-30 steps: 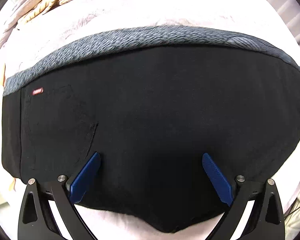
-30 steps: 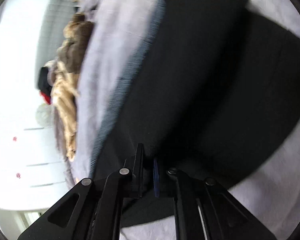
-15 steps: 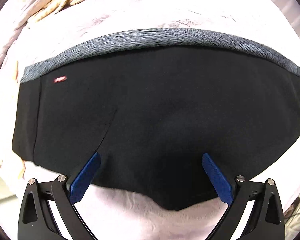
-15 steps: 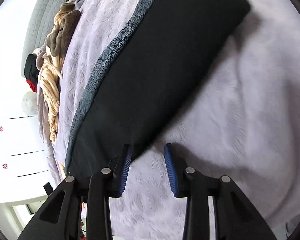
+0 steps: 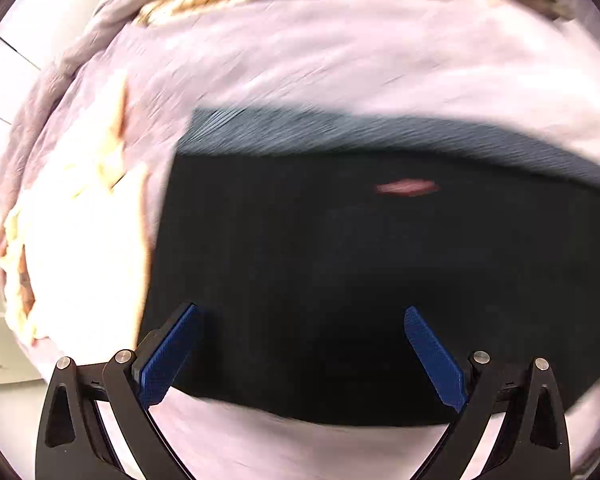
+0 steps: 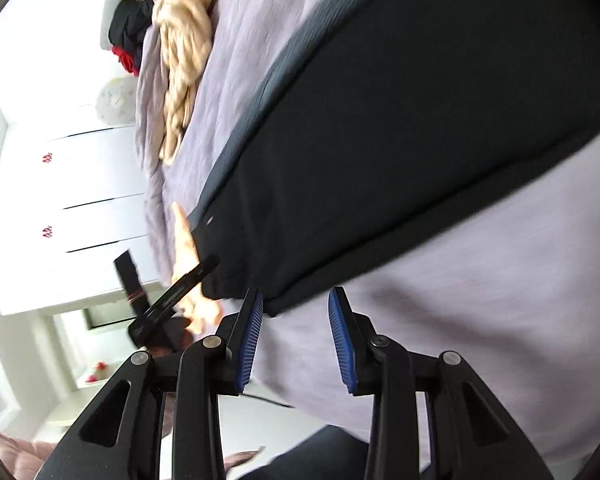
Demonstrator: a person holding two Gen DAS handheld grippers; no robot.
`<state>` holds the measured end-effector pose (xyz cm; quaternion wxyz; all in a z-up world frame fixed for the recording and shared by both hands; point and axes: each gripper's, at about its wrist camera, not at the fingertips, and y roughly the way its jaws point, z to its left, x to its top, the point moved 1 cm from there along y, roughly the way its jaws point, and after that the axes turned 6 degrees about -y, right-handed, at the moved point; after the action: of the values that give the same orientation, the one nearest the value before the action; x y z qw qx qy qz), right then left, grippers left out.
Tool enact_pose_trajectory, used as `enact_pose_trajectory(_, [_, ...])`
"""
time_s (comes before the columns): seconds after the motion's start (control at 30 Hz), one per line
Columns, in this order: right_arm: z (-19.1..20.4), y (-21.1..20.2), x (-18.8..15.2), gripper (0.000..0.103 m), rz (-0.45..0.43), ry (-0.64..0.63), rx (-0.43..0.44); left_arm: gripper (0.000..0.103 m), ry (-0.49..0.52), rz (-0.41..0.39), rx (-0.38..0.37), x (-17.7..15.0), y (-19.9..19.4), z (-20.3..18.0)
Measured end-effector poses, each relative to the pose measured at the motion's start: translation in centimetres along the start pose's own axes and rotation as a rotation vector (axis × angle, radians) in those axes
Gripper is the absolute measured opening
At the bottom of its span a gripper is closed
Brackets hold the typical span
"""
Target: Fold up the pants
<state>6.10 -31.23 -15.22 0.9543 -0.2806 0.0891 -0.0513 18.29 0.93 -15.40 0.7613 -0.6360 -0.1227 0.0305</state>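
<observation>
the black pants [image 5: 340, 280], folded into a flat block with a grey waistband [image 5: 380, 136] along the far edge, lie on a pale lilac bedspread [image 5: 340, 52]. the left gripper [image 5: 300, 352] hangs over their near edge, jaws wide, gripping nothing. the right gripper [image 6: 296, 340] sits at the pants' corner, jaws partly apart and empty. a tan braided blanket [image 6: 184, 40] lies beyond.

A bedroom in a home. Bed [image 6: 480, 280] under a crinkled lilac cover; chunky beige knitted throw [image 6: 184, 40] heaped along its far edge. White drawer fronts [image 6: 92, 184] with small red marks stand beside it. Bright, pale walls.
</observation>
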Motion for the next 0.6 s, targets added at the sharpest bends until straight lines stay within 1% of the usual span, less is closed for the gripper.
enact_pose_trajectory(0.03, [0.4, 1.6, -0.2, 0.038, 0.01, 0.001, 0.007, 0.103, -0.006, 0.03, -0.041, -0.1, 1.1, 1.1])
enact_pose_trajectory(0.07, [0.7, 3.0, -0.4, 0.038, 0.018, 0.006, -0.002, 0.103, -0.026, 0.05, -0.105, -0.3, 1.8, 2.1])
enact_pose_trajectory(0.1, [0.8, 4.4, -0.5, 0.038, 0.027, 0.019, -0.014, 0.103, -0.03, 0.05, -0.132, -0.3, 2.0, 2.7])
enact_pose_trajectory(0.2, [0.7, 6.4, -0.6, 0.038, 0.037, 0.057, -0.025, 0.103, 0.018, 0.021, -0.138, -0.4, 2.0, 3.4])
enact_pose_trajectory(0.23, [0.8, 6.7, -0.4, 0.038, 0.034, 0.056, -0.037, 0.103, 0.024, 0.015, -0.139, -0.4, 2.0, 3.6])
enact_pose_trajectory(0.27, [0.8, 6.8, -0.2, 0.038, 0.031, 0.058, -0.043, 0.103, 0.025, 0.01, -0.146, 0.4, 2.3, 4.5])
enact_pose_trajectory(0.33, [0.6, 6.9, 0.1, 0.038, 0.027, 0.081, -0.047, 0.103, 0.021, 0.008, -0.163, -0.1, 2.4, 3.7])
enact_pose_trajectory(0.4, [0.3, 7.5, 0.8, 0.038, 0.044, 0.12, -0.071, 0.103, 0.027, 0.002, -0.168, -0.1, 2.2, 4.2])
enact_pose_trajectory(0.43, [0.5, 7.7, 1.0, 0.022, 0.054, 0.124, -0.109, 0.103, 0.037, -0.003, -0.161, -0.3, 2.0, 4.4])
enact_pose_trajectory(0.47, [1.2, 8.0, 1.5, 0.015, 0.062, 0.1, -0.162, 0.103, 0.046, -0.011, -0.156, -1.0, 1.9, 5.1])
enact_pose_trajectory(0.53, [3.8, 7.5, 1.4, 0.011, 0.068, -0.013, -0.23, 0.103, 0.059, -0.02, -0.154, -1.9, 1.7, 5.0])
enact_pose_trajectory(0.57, [4.5, 7.4, 1.0, 0.01, 0.077, -0.055, -0.27, 0.103, 0.061, -0.022, -0.152, -4.1, 1.9, 5.2])
enact_pose_trajectory(0.6, [4.3, 7.3, 0.2, 0.009, 0.085, -0.067, -0.321, 0.103, 0.062, -0.017, -0.145, -5.0, 2.3, 5.5])
